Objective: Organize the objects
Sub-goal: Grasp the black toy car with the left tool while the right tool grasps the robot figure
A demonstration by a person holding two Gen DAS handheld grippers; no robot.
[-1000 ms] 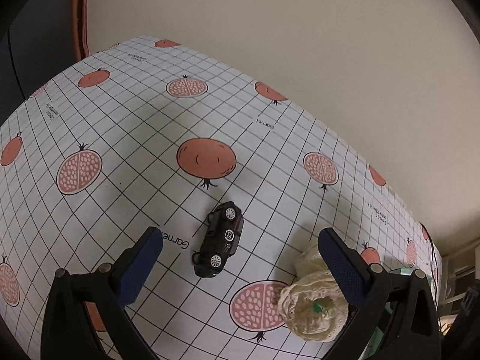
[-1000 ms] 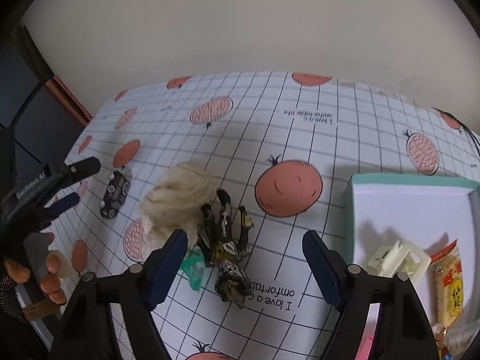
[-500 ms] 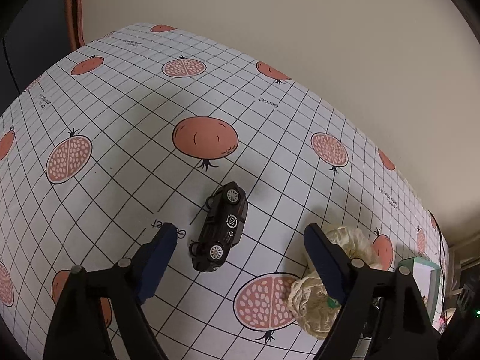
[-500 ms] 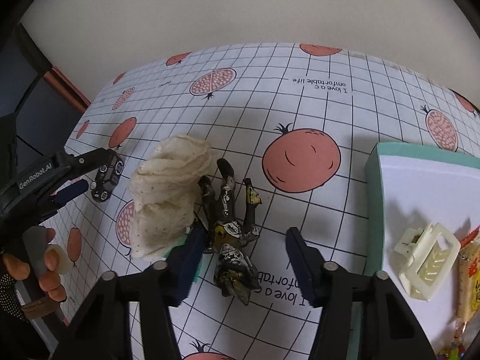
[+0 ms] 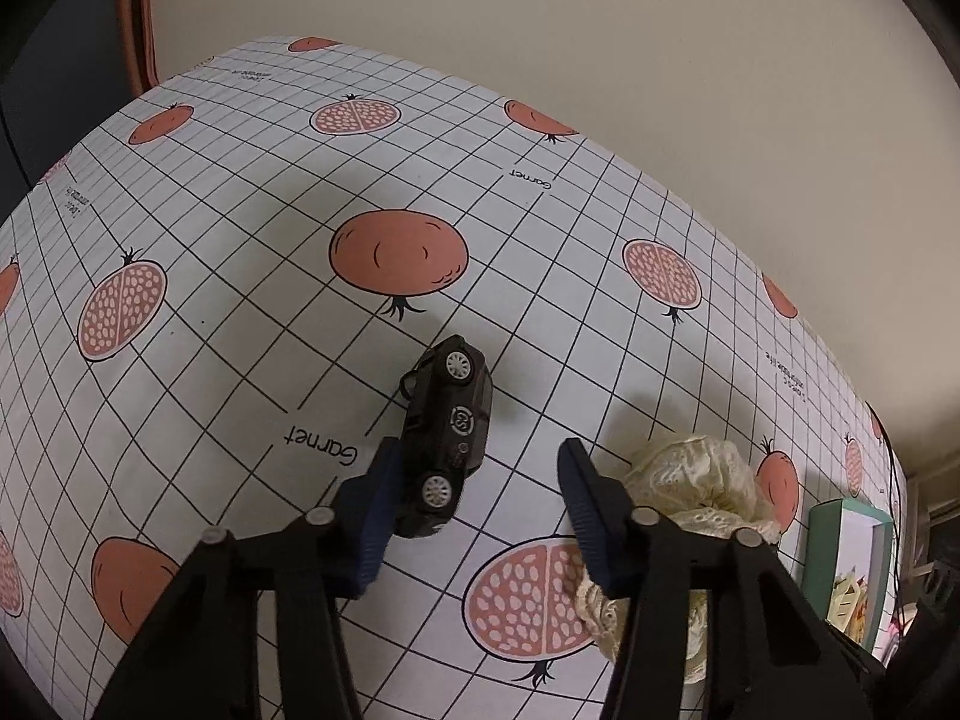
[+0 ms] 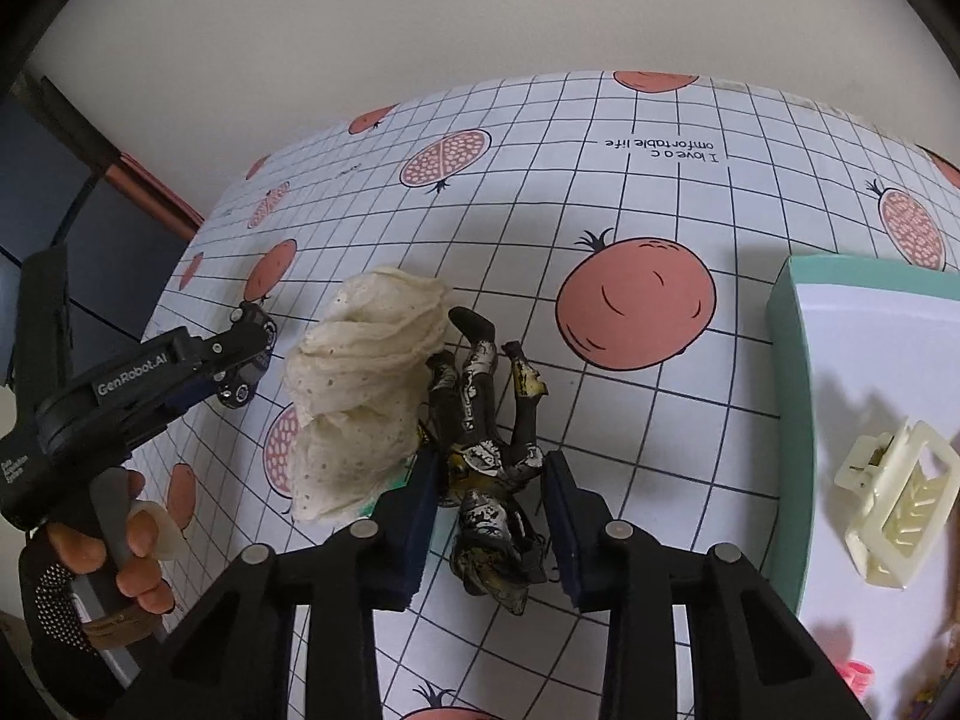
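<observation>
toy car (image 5: 447, 438) between parted left gripper (image 5: 480, 516) pads; figurine (image 6: 489, 480) between part-open right gripper (image 6: 489, 516) pads.

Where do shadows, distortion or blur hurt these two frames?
Left wrist view: fisheye bows the grid tablecloth; the toy car is sharp with a soft shadow on its right. Right wrist view: black vignette corners; the hair clip throws a soft shadow in the teal tray; far right edge is smeared.

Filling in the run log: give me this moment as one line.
left gripper: open, straddling black toy car | right gripper: open, around dark action figure | cream lace cloth: on table
</observation>
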